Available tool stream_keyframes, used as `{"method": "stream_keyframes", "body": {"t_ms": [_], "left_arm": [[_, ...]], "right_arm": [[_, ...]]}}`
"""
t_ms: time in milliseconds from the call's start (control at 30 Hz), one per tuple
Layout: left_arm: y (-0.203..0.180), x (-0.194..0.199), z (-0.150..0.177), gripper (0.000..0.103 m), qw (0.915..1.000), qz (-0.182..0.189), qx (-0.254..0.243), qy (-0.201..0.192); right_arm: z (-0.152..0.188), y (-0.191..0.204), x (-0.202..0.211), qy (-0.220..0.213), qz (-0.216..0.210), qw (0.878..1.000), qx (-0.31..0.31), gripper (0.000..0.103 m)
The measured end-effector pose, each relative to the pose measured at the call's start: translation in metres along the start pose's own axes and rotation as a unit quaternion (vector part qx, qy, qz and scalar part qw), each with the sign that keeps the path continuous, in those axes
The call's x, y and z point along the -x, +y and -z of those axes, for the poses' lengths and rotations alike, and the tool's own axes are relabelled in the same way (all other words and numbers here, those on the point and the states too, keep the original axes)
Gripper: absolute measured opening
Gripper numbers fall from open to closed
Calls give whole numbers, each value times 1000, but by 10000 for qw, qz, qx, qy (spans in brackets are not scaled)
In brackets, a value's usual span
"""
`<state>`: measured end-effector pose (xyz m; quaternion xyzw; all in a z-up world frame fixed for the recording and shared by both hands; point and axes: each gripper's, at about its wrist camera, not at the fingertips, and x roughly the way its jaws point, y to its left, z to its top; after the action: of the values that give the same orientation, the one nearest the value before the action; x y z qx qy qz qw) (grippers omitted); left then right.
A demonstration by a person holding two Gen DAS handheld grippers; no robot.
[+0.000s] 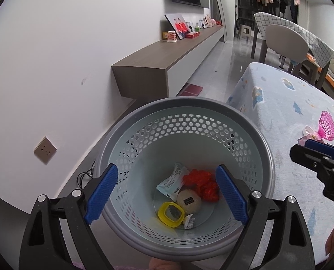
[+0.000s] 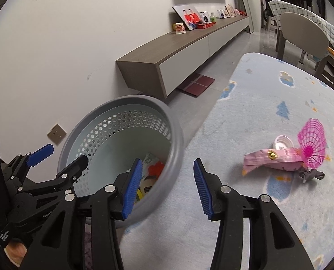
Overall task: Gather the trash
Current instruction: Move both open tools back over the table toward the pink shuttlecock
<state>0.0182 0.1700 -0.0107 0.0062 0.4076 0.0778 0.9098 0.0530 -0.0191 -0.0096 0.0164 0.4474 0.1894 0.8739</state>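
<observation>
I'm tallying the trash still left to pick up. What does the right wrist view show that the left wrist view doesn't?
Only the right wrist view: the whole pink wrapper, a grey scrap beside it, the white cap in full.

Only the left wrist view: the basket floor, with a yellow ring, a beige ball, a crumpled white scrap.

Both: the grey basket, red trash inside, the pink mesh shell, the blue blanket.

Basket (image 1: 185, 121) standing left of tabletop (image 1: 286, 103), touching its edge. Wrapper (image 1: 172, 181), net scrap (image 1: 203, 184), ball (image 1: 189, 201), ring (image 1: 171, 214) lying in basket bottom. Snack packet (image 2: 277, 157), cap (image 2: 282, 142), fan-shaped piece (image 2: 313, 144) lying together on tabletop, right of basket. Cabinet (image 2: 189, 54) running along wall behind.
</observation>
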Motion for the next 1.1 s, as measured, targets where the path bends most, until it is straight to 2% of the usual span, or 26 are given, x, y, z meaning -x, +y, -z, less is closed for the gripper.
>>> {"method": "stream_keyframes", "body": {"t_ms": [367, 700, 933, 1100], "left_arm": [[-48, 14, -2, 87, 9985, 352, -401, -136], [-108, 16, 8, 87, 9936, 657, -918, -103], [-147, 11, 7, 87, 9888, 999, -1108, 36], [-172, 8, -2, 87, 9859, 1103, -1256, -30]], "right_arm": [[16, -68, 44, -112, 539, 9974, -460, 49], [30, -132, 75, -129, 1265, 9902, -583, 52], [36, -166, 70, -112, 1416, 9877, -647, 53], [37, -177, 60, -44, 1310, 9893, -640, 53]]}}
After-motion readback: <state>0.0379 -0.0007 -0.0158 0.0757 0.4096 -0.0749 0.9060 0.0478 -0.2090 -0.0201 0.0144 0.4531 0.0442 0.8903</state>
